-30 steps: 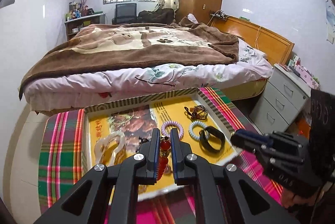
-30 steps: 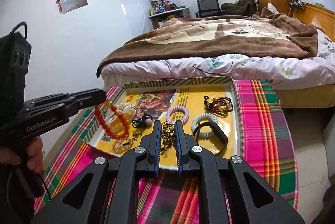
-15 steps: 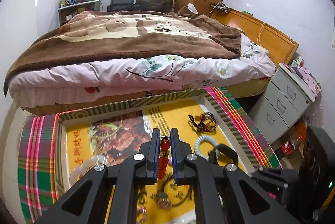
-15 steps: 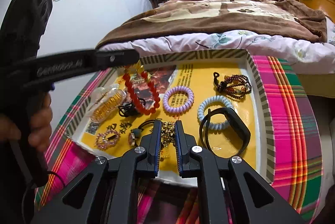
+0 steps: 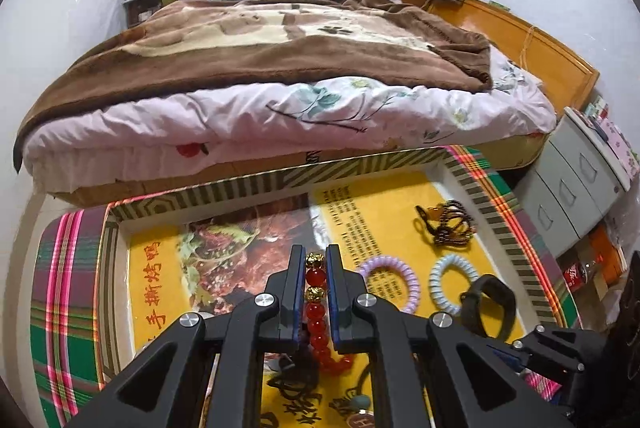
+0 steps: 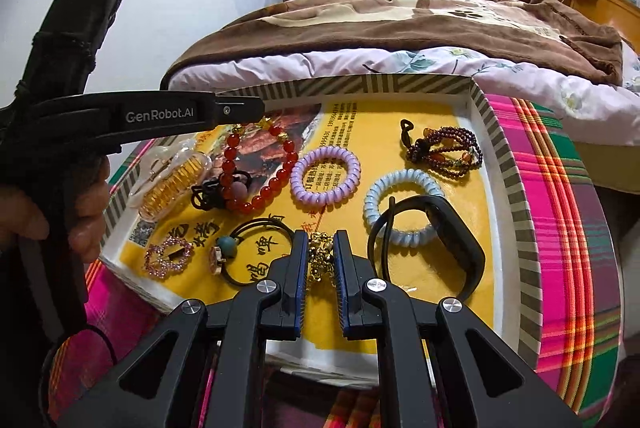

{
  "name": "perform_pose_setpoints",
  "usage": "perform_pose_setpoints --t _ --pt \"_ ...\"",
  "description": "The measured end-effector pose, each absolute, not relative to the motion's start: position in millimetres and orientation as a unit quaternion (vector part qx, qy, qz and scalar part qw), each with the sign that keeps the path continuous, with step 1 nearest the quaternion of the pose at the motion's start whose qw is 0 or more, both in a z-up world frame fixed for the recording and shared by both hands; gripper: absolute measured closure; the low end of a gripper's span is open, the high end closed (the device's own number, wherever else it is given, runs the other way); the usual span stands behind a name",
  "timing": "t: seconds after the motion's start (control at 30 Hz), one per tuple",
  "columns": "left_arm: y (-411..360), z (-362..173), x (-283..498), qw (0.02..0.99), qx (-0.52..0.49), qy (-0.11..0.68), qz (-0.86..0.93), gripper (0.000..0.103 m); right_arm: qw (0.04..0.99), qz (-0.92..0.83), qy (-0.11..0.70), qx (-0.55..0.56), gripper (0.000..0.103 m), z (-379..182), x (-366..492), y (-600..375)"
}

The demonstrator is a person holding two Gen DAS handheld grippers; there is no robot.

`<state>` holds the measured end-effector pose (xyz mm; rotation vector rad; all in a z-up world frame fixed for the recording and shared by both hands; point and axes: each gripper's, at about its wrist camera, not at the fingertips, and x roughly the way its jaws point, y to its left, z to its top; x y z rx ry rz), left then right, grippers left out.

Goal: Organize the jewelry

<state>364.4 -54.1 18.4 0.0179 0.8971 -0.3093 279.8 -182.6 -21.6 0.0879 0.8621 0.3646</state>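
A striped-rim tray [image 6: 384,83] with a yellow printed liner holds the jewelry. My left gripper [image 5: 316,260] is shut on a red bead bracelet [image 5: 318,312] with gold beads; in the right wrist view it [image 6: 244,109] holds that bracelet [image 6: 276,183] hanging over the tray's left middle. My right gripper [image 6: 322,248] is shut on a gold chain [image 6: 320,260] at the tray's near edge. A purple coil band [image 6: 325,176], a blue coil band [image 6: 402,205], a black wristband [image 6: 452,240] and dark bead strands [image 6: 444,151] lie to the right.
A clear hair clip [image 6: 176,179], a black hair tie [image 6: 212,191], a pink rhinestone piece [image 6: 168,258] and a black cord with a teal bead [image 6: 240,248] lie at the tray's left. The tray rests on a plaid-covered stool [image 6: 572,228]. A bed [image 5: 280,67] stands behind, drawers [image 5: 576,179] to the right.
My left gripper has carried the red bracelet lower and further over the tray. My right gripper has come closer and lower over the tray with the gold chain.
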Motion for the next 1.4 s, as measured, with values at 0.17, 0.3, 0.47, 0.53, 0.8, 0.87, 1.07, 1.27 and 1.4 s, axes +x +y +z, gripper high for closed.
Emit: perform_pose_setpoints --t 0.17,0.3,0.47,0.53,0.8,0.87,1.07,1.27,1.4 --pt "-52.7 15.7 364.6 0.89 0.018 0.433 -0.142 0.088 0.892 0.172 0.416 0.037 0.09 -22.5 280.6 -180.7" --pt "-51.3 14.1 364.8 0.887 0.014 0.437 -0.145 0.074 0.893 0.172 0.414 0.032 0.09 -21.6 279.9 -178.6" --pt "-49.3 14.0 360.0 0.886 0.011 0.44 -0.144 0.055 0.895 0.164 0.413 0.031 0.085 -19.2 277.3 -177.2" --pt "-47.5 16.7 355.7 0.887 0.008 0.437 -0.145 0.054 0.896 0.162 0.412 0.032 0.081 -17.5 275.2 -176.7" --pt "-43.0 36.6 322.6 0.899 0.015 0.417 -0.131 0.043 0.901 0.155 0.404 0.038 0.071 -5.8 255.3 -178.4" --pt "-41.0 42.3 308.6 0.904 0.019 0.41 -0.122 0.042 0.902 0.152 0.401 0.041 0.071 -1.9 247.2 -178.9" --pt "-33.5 58.6 262.9 0.915 0.022 0.39 -0.099 0.037 0.907 0.138 0.395 0.046 0.059 9.4 223.6 -182.3" --pt "-26.1 68.5 216.1 0.925 0.029 0.371 -0.075 0.032 0.911 0.135 0.386 0.053 0.054 18.5 197.4 -184.8" --pt "-22.5 71.5 190.8 0.928 0.025 0.366 -0.067 0.032 0.914 0.129 0.381 0.048 0.054 21.5 181.3 -183.6"
